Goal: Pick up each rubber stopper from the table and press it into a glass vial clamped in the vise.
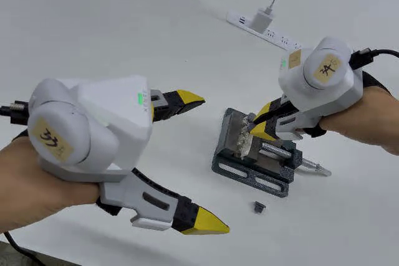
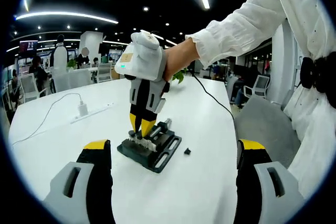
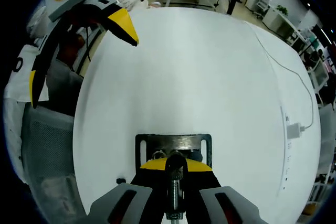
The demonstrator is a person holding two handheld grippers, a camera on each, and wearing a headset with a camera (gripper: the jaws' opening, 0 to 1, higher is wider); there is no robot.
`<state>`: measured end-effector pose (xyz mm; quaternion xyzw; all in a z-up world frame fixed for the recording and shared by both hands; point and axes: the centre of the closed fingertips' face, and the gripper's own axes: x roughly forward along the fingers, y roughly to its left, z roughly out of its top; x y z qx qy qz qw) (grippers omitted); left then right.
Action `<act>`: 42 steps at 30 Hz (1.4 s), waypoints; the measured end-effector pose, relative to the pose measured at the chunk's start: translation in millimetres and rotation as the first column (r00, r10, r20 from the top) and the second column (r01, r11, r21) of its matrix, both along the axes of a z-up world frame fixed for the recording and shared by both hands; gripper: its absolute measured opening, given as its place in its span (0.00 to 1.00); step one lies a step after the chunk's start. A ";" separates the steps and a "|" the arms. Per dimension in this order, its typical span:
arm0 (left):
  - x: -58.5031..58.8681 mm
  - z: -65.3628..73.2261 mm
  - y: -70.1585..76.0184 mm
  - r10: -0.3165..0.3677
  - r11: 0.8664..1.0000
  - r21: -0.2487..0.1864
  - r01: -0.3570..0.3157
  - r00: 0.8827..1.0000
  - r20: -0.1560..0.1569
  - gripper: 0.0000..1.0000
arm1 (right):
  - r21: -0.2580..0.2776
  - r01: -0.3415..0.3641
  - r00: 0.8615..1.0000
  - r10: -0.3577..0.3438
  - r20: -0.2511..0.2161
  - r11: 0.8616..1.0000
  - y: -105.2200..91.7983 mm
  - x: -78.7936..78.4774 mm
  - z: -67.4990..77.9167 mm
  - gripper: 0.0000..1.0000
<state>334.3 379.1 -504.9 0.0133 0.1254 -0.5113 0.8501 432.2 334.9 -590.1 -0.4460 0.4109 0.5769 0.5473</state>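
Observation:
A dark vise (image 1: 269,176) stands on the white table and clamps a glass vial (image 1: 242,142). My right gripper (image 1: 254,125) is down over the vial, shut on a dark rubber stopper (image 1: 251,117). Its own view has the yellow tips (image 3: 176,166) closed around the stopper (image 3: 176,161) just above the vise (image 3: 173,141). One more stopper (image 1: 259,207) lies loose on the table in front of the vise. My left gripper (image 1: 198,161) hovers left of the vise, wide open and holding nothing. From its view I see the right gripper (image 2: 142,128), the vise (image 2: 157,158) and the loose stopper (image 2: 187,151).
A white power strip (image 1: 277,37) with a plugged charger (image 1: 262,20) and a cable lies behind the vise. The vise's screw handle (image 1: 312,166) sticks out to the right. In the left gripper view, chairs, desks and people stand far beyond the table.

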 end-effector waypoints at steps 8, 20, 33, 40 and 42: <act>-1.1 -1.5 0.2 -0.001 1.000 -0.002 0.001 1.000 -0.004 0.99 | -0.023 -0.015 1.000 0.015 0.005 1.000 -1.2 0.5 -0.8 0.05; -0.9 -3.2 1.0 0.002 1.000 -0.007 -0.002 1.000 -0.011 0.99 | -0.041 -0.013 1.000 0.013 -0.009 0.999 0.5 -1.9 -0.3 0.05; 1.8 -1.7 0.8 0.007 1.000 -0.020 -0.007 1.000 -0.013 0.98 | -0.052 0.050 0.998 -0.052 -0.027 0.997 1.6 0.1 -2.7 0.04; 2.4 -0.5 -2.2 0.005 1.000 -0.026 -0.005 1.000 -0.013 0.97 | -0.058 0.090 0.995 -0.091 -0.031 0.994 2.3 2.4 -5.1 0.03; 2.0 -0.5 -2.7 0.005 1.000 -0.026 -0.005 1.000 -0.015 0.97 | -0.057 0.112 0.993 -0.114 -0.039 0.992 2.9 5.0 -6.7 0.03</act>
